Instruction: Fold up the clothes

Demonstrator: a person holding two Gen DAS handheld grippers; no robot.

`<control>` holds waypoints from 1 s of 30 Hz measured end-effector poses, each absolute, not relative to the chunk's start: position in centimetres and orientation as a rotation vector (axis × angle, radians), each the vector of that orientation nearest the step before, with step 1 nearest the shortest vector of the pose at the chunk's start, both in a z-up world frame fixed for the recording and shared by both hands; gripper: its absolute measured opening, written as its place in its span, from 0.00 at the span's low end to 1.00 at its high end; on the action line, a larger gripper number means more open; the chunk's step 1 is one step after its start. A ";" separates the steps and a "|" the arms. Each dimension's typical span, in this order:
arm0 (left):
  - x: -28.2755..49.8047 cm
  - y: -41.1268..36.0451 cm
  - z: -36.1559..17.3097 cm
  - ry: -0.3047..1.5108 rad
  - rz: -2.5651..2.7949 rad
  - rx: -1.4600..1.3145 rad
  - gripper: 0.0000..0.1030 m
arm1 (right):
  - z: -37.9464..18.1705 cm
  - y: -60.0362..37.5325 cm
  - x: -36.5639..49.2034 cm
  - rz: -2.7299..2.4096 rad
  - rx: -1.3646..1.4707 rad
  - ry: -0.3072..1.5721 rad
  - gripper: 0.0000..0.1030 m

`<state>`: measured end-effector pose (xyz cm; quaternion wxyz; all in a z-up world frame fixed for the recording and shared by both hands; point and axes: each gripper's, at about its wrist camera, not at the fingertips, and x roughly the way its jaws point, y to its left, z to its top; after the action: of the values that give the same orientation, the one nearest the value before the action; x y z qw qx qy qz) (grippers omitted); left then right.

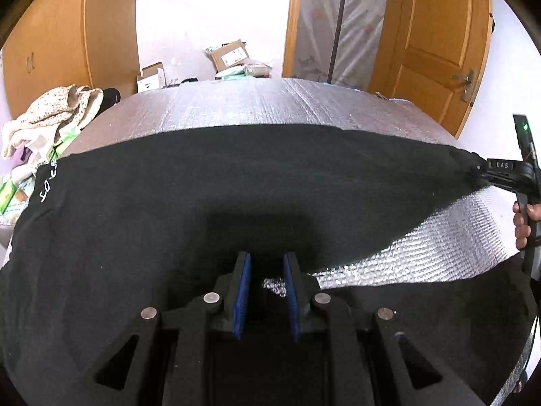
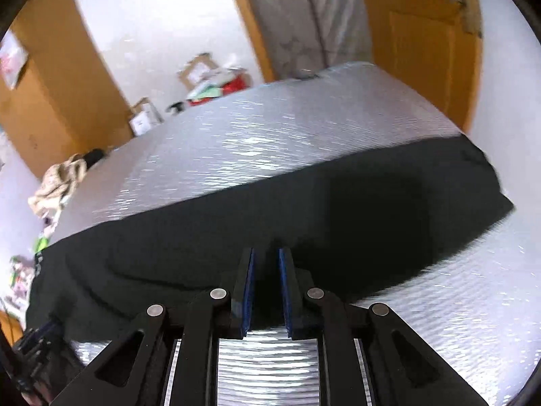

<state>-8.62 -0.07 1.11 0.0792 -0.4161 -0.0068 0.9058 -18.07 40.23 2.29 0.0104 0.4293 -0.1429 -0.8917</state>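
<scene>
Garment — black knit cloth with small white lettering (image 1: 236, 186) — lay spread across a silver quilted foil-covered surface (image 1: 270, 101). Left gripper (image 1: 267, 264), blue-padded jaws partly parted, had the cloth's near edge between them; whether the pads pressed it could not be told. Right gripper (image 2: 265, 257) pinched a far corner, stretched taut — jaws nearly closed. Cream floral cloth (image 1: 50, 115) sat apart.

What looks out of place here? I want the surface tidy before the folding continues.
On the silver surface the black garment itself shows no damage. The oddity is at the left edge: a crumpled beige cloth heaped on loose packets, with the garment's end overlapping that clutter.
</scene>
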 end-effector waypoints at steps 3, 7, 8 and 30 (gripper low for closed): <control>-8.6 0.1 1.0 0.016 2.702 -1.237 0.19 | 1.5 44.3 -17.7 -2.813 1.346 -0.640 0.14; -8.6 0.1 0.8 0.008 2.699 -1.233 0.19 | 1.8 48.1 -16.6 -2.909 1.298 -0.807 0.14; -8.6 0.1 0.8 0.007 2.699 -1.232 0.19 | 1.7 48.8 -16.5 -2.919 1.295 -0.841 0.14; -7.2 1.1 2.9 0.012 2.774 -1.198 0.20 | 9.1 42.3 -11.2 -2.736 1.020 -0.644 0.17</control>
<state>-7.16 1.10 2.94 0.0599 -0.3956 0.0040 0.9164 -11.25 42.27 9.08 0.0754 0.3403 -0.2147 -0.9124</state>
